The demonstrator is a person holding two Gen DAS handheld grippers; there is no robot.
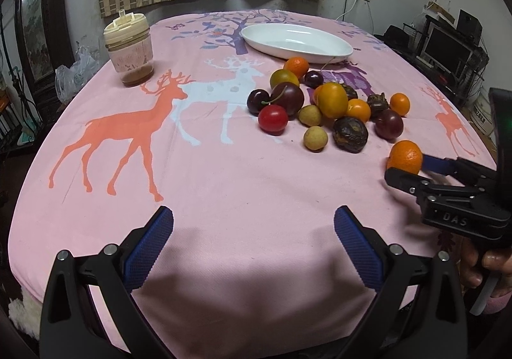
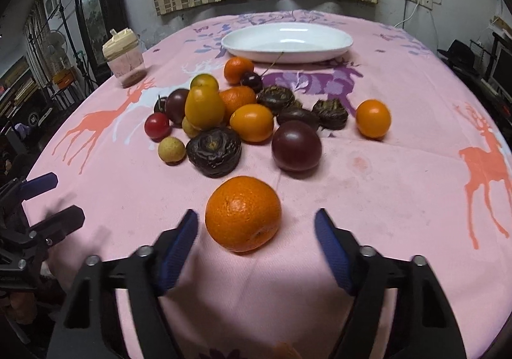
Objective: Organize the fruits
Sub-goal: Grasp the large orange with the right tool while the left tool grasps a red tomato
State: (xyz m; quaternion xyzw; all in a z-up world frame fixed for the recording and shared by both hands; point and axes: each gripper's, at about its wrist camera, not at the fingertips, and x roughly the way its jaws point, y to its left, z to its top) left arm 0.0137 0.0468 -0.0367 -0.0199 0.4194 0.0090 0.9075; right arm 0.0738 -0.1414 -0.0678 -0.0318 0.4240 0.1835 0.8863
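Note:
A pile of several small fruits (image 1: pixel 329 102) lies on the pink deer tablecloth (image 1: pixel 224 192): oranges, dark plums, red cherries, yellow fruits and dark wrinkled ones. An empty white oval plate (image 1: pixel 296 42) stands behind them, also in the right wrist view (image 2: pixel 286 42). One orange (image 2: pixel 243 213) lies apart at the front. My right gripper (image 2: pixel 256 231) is open, its blue pads on either side of that orange, not touching; it also shows in the left wrist view (image 1: pixel 406 168). My left gripper (image 1: pixel 252 237) is open and empty over the table's near part.
A plastic jar (image 1: pixel 129 48) with a cream lid stands at the far left of the table. A curtain hangs behind the table. Shelves with electronics stand to the right, a dark cabinet to the left.

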